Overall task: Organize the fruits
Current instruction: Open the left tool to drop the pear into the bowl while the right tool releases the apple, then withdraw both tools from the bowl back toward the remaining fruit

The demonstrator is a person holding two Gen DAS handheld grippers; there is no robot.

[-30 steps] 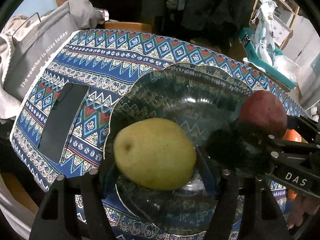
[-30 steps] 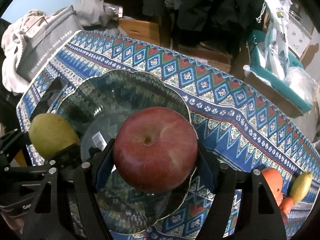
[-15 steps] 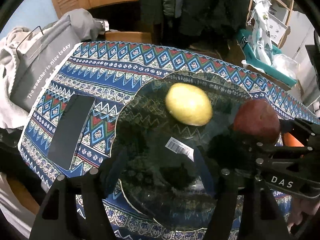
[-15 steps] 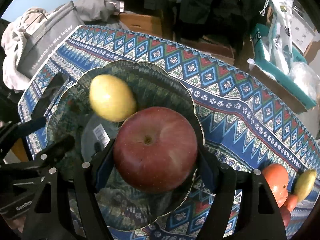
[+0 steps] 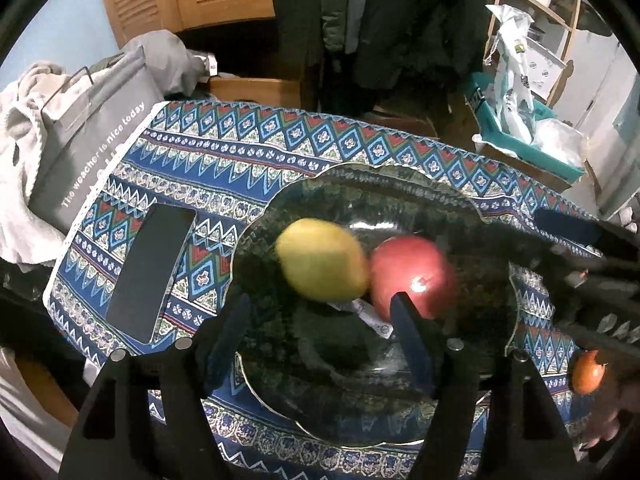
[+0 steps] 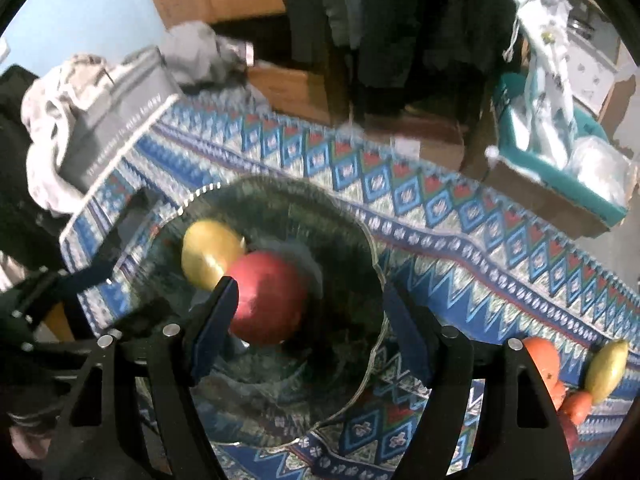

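A: Where's the fruit?

B: Both pieces lie in the dark glass plate (image 5: pixel 460 208) on the patterned tablecloth (image 5: pixel 248 152). The yellow pear (image 5: pixel 322 258) sits toward the plate's left, and the red apple (image 5: pixel 414 276) is right beside it, touching or nearly so. A white barcode sticker (image 5: pixel 372 314) shows on the plate just below them.

A: Is either gripper holding anything?

B: No. The left gripper (image 5: pixel 322 340) hangs over the plate's near half with its jaws opening and nothing between them. The right gripper (image 6: pixel 310 326) is spread wide too; from its own camera the apple (image 6: pixel 268 298) shows just past its left finger (image 6: pixel 212 328), lying free on the plate, and the pads don't press it.

A: Anything else on the table?

B: A black phone (image 5: pixel 150 272) lies flat left of the plate. A grey bag (image 5: pixel 86 140) with white lettering stands at the cloth's far left edge. More fruit waits at the right edge: an orange one (image 6: pixel 542 360), a yellow-green one (image 6: pixel 606 370) and smaller reddish pieces (image 6: pixel 576 406).
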